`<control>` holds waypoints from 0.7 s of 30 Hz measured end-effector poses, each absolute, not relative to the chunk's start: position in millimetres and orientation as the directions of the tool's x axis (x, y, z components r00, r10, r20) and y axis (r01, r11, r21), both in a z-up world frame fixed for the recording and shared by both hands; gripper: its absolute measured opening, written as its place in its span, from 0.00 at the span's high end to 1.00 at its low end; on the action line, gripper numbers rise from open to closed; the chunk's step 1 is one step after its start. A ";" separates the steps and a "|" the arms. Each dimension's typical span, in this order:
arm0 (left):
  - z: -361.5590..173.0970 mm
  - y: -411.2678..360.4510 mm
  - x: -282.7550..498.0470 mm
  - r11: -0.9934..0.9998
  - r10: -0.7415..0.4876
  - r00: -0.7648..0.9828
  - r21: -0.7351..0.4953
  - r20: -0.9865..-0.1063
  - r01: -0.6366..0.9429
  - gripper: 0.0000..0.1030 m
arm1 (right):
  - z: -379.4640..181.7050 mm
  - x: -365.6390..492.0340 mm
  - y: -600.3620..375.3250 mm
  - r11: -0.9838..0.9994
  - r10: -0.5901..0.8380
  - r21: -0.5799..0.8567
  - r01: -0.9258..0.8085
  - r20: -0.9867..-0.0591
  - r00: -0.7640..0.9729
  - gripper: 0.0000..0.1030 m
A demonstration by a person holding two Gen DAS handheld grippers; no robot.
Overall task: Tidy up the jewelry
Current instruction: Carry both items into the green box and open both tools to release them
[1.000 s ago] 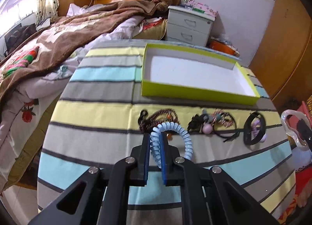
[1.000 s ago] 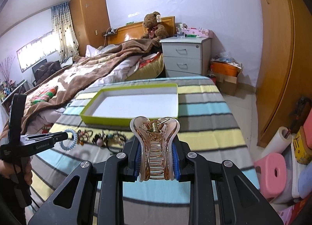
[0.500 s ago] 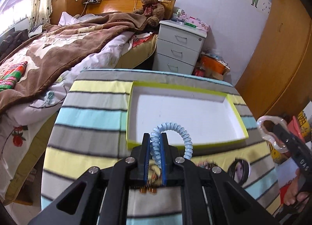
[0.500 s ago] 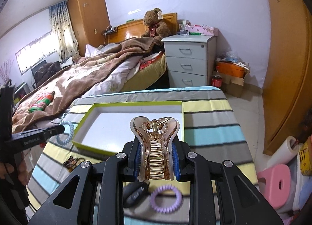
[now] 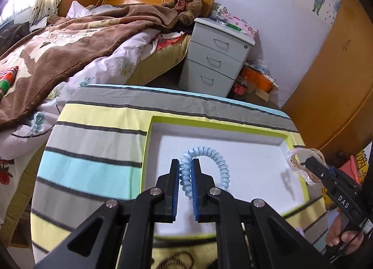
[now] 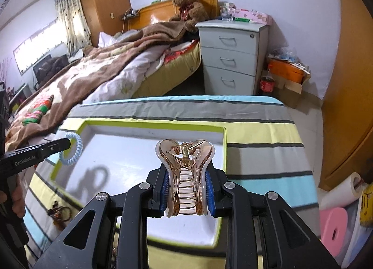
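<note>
My left gripper [image 5: 185, 171] is shut on a light blue spiral hair tie [image 5: 216, 159] and holds it over the left part of the lime-green box [image 5: 149, 129] with a white floor. My right gripper [image 6: 186, 175] is shut on a rose-gold claw hair clip [image 6: 185, 175] and holds it above the box [image 6: 224, 150] near its right side. The clip [image 5: 303, 166] shows at the right of the left wrist view, and the hair tie [image 6: 71, 150] at the left of the right wrist view. A dark bracelet [image 6: 57, 213] lies on the striped cloth [image 6: 256, 138] in front of the box.
The table with the striped cloth [image 5: 93, 133] stands beside a bed [image 5: 58, 42] and a grey nightstand [image 5: 216, 56]. A pink stool [image 6: 334, 222] and a paper roll [image 6: 342, 189] are on the floor at the right. More dark jewelry [image 5: 172, 260] lies at the table's near edge.
Both grippers have moved forward from above the row of jewelry to over the box, each keeping its item. The box now fills the view beneath them.
</note>
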State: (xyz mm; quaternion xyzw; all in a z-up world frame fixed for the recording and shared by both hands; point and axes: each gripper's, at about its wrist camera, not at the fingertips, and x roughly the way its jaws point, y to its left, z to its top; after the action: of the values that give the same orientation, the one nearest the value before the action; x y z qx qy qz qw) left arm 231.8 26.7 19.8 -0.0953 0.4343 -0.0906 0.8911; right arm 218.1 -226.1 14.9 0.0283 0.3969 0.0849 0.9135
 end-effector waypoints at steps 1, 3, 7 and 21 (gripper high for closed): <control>17.6 24.9 236.3 0.967 -0.243 0.601 -0.243 -0.761 0.083 0.90 | 13.4 221.9 -226.6 0.984 0.176 0.116 -0.135 -0.725 0.666 0.74; 12.3 21.9 244.3 0.968 -0.238 0.592 -0.236 -0.770 0.081 0.90 | 9.8 228.0 -225.9 0.984 0.176 0.112 -0.138 -0.729 0.661 0.74; 1.2 18.2 257.8 0.970 -0.231 0.571 -0.233 -0.788 0.071 0.90 | 3.3 241.0 -222.1 0.983 0.176 0.099 -0.154 -0.740 0.649 0.74; -20.1 7.3 268.4 0.978 -0.202 0.523 -0.195 -0.828 0.069 0.90 | -12.9 247.9 -213.7 0.981 0.155 0.049 -0.185 -0.769 0.620 0.74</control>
State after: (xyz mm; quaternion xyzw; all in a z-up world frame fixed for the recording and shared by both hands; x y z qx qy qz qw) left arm 268.4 7.3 -20.1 -0.0687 0.4819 -0.0780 0.8700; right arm 247.9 -213.7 -12.9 -0.0177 0.4253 0.0946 0.8999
